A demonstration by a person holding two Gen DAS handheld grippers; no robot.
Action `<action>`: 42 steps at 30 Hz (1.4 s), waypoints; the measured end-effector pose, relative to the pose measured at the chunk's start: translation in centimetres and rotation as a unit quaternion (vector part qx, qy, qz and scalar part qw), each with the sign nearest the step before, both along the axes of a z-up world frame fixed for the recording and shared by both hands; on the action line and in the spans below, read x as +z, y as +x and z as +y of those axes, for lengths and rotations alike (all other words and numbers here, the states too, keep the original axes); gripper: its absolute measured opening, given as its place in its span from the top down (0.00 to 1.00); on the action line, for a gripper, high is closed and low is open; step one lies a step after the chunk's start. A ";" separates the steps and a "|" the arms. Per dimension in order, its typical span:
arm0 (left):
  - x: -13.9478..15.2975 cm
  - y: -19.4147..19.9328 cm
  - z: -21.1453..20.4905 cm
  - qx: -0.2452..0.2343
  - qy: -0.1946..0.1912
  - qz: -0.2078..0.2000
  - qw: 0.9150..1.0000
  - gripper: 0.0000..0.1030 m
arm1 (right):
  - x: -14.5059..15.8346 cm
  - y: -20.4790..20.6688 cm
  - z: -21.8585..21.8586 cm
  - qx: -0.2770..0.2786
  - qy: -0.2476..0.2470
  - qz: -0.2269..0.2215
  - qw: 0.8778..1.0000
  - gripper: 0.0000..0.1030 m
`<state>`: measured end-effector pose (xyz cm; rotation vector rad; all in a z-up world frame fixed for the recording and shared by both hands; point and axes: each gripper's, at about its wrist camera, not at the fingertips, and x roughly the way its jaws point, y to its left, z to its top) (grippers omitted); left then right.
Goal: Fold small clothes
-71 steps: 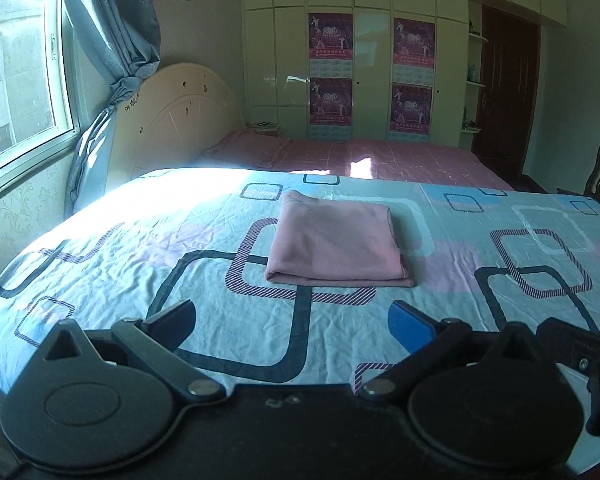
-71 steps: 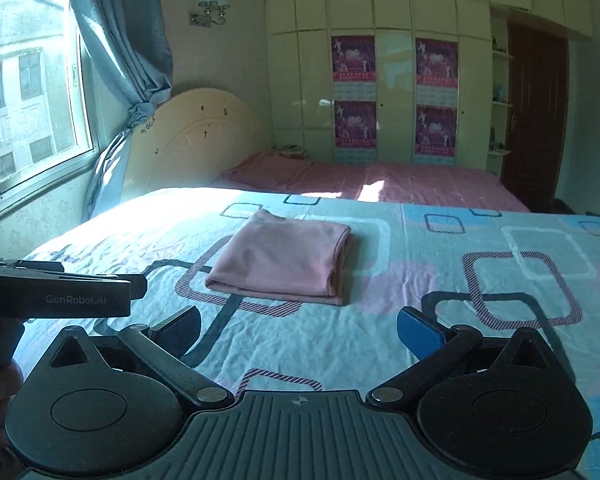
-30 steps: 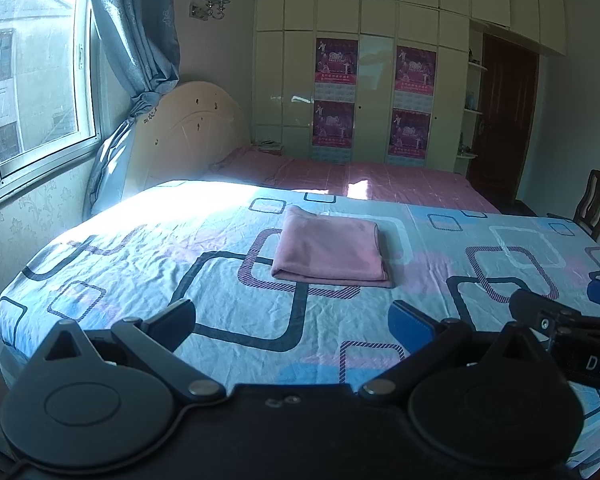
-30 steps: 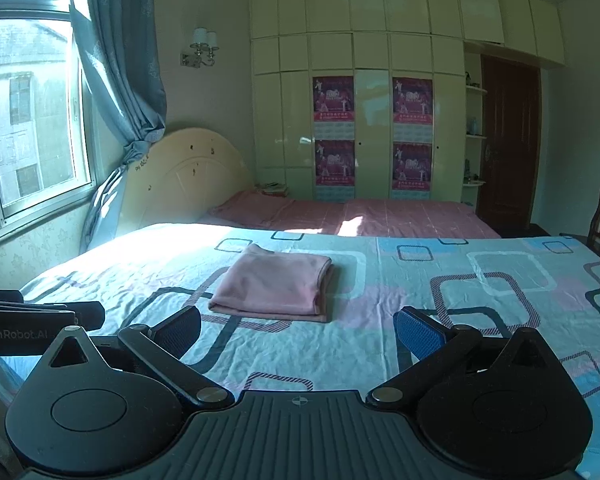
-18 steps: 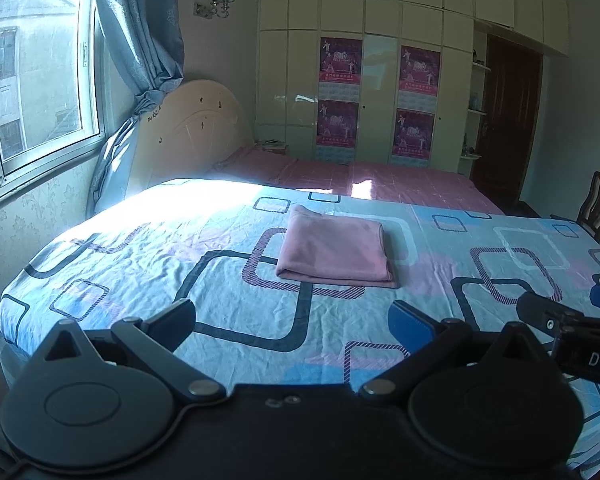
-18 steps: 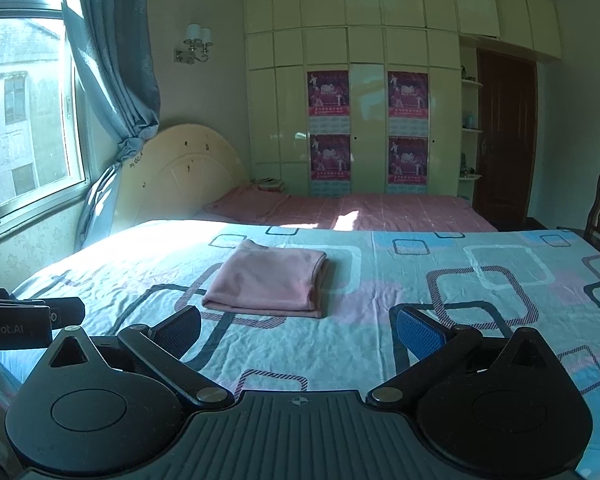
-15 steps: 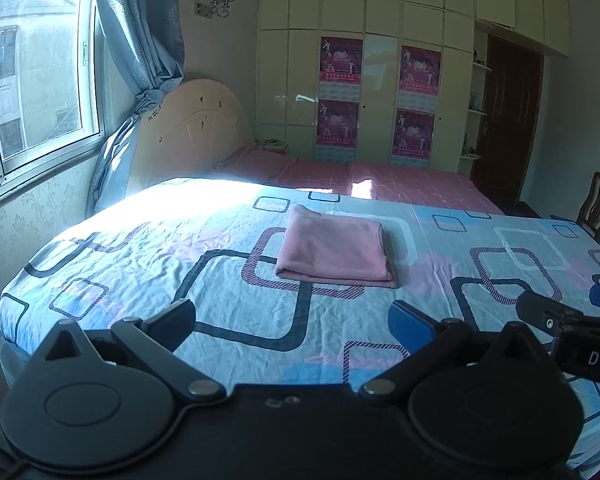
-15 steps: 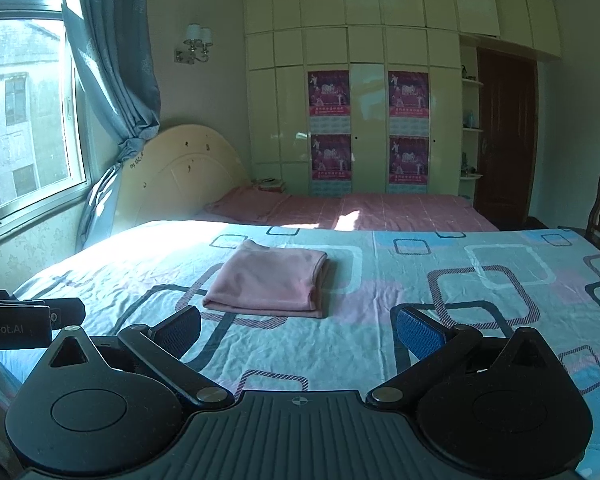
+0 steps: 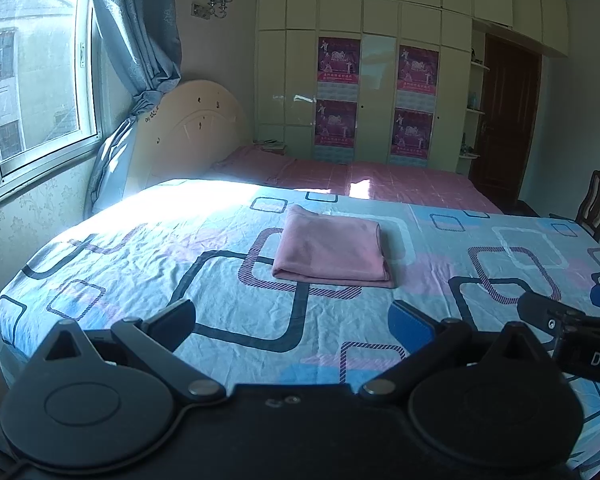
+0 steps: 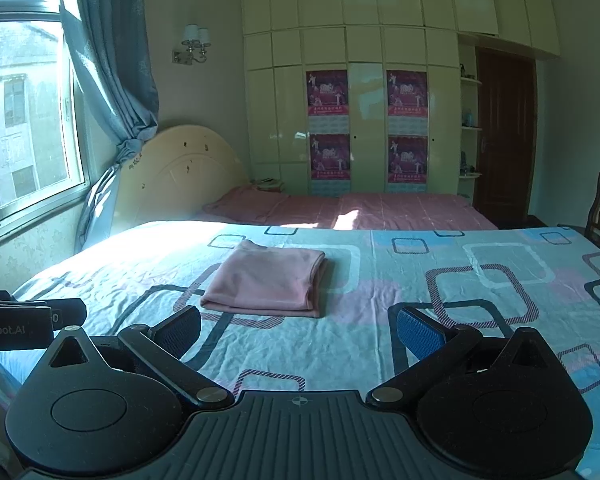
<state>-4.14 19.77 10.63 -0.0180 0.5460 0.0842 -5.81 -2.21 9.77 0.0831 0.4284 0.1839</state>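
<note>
Pink folded garment [image 9: 332,250] lies flat near the middle of the patterned bedsheet [image 9: 148,240], toward its far edge. Left gripper [image 9: 294,318] and right gripper [image 10: 298,330] hang above the near edge, fingers spread wide, holding nothing.

**Black tools, blue pads**

Each gripper [image 9: 292,320] [image 10: 298,330] is built from black round housings, angled links and silver pivot screws. Blue pads [image 10: 420,334] are fitted. White lettering is seen at 9 o'clock.

One folded pink cloth [image 9: 332,250], four posters [image 9: 338,60], one chair [image 9: 596,204], seemingly two beds [image 9: 140,248].
</note>
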 end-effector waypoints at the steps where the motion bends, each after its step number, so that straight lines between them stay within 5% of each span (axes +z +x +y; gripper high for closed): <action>1: 0.0 0.1 0.0 0.000 0.000 0.001 1.000 0.00 | 0.0 0.0 0.0 0.000 0.000 0.000 1.000 0.00; 42: -2.0 4.3 0.8 -0.023 -0.003 0.001 1.000 0.00 | -1.9 3.4 -0.1 -0.014 0.010 0.033 0.999 0.00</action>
